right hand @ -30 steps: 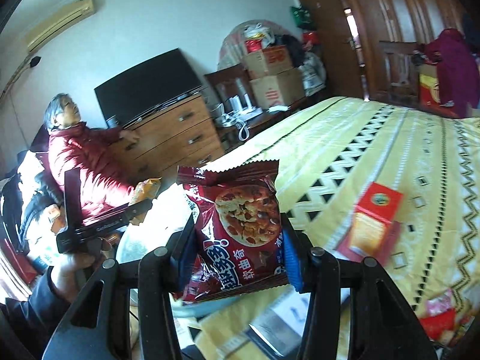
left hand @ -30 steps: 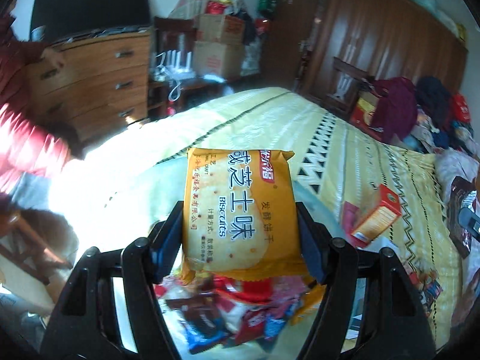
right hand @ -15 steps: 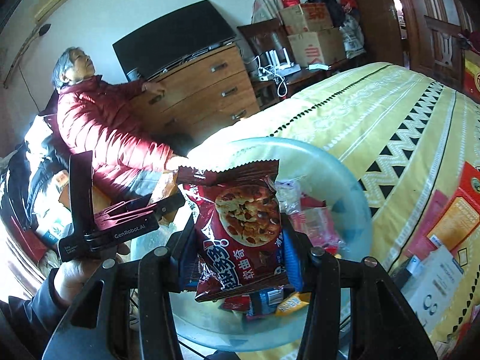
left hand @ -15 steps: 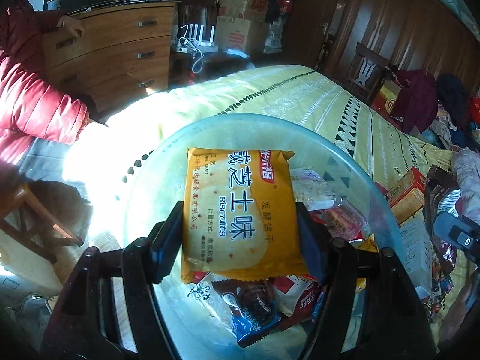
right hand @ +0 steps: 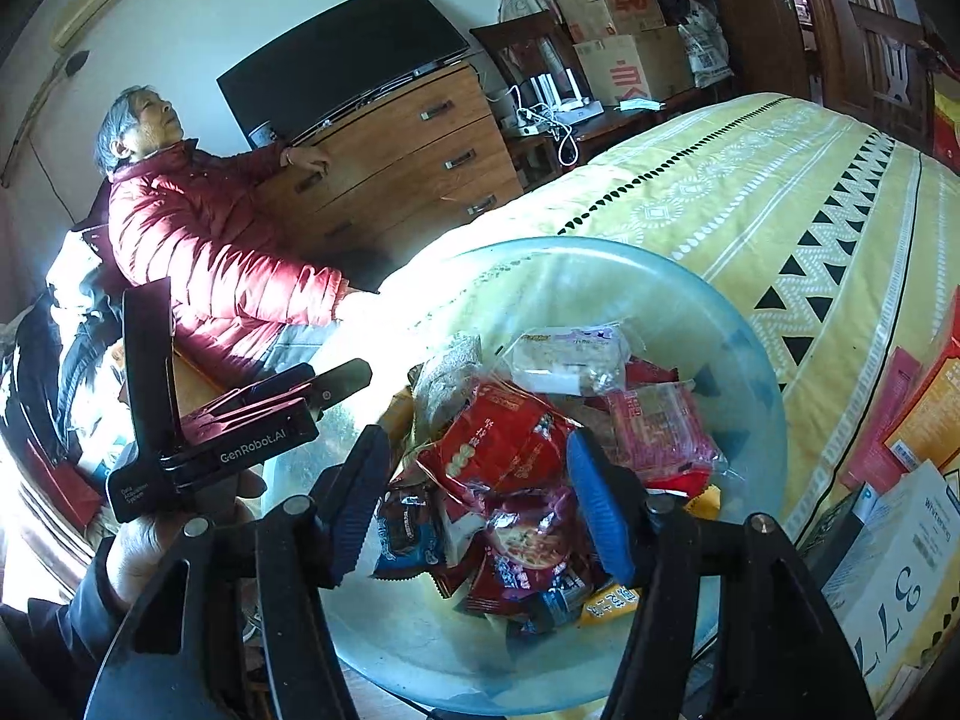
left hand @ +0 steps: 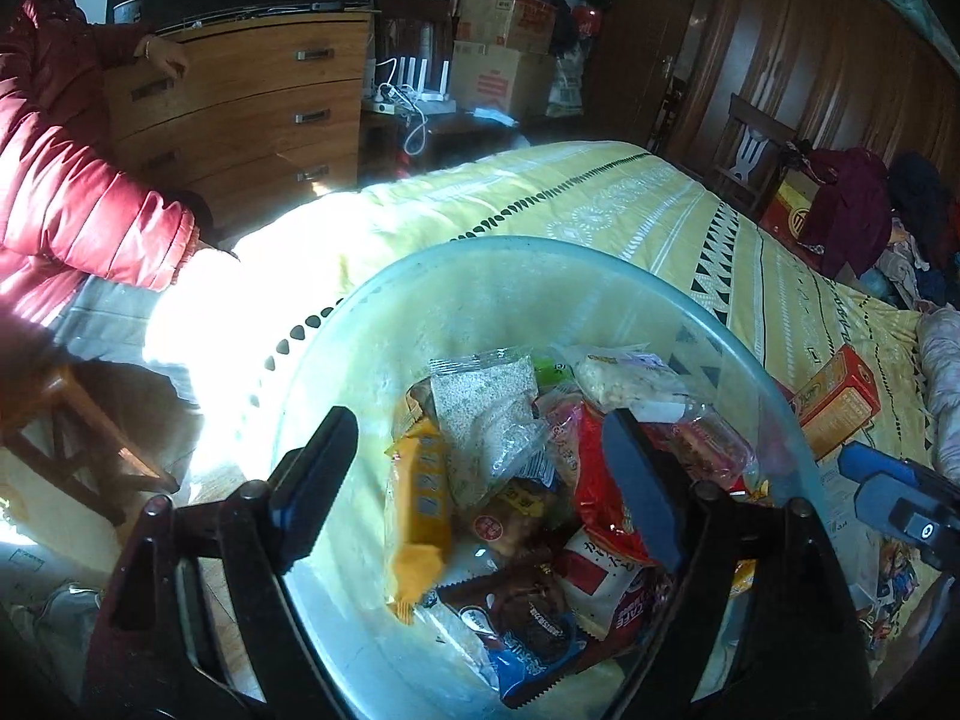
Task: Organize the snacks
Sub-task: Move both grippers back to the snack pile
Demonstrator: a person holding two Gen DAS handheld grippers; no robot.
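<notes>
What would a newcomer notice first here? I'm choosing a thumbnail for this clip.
A clear glass bowl heaped with bright snack packets fills the foreground, resting on a yellow patterned bedspread. Both grippers, left gripper and right gripper, hover open above it. A person in a red jacket sits beside the bed.

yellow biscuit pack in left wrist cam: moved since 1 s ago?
Yes. The yellow biscuit pack has left the left tool, whose jaws just opened, and dropped into the clear bowl among the other snacks.
</notes>
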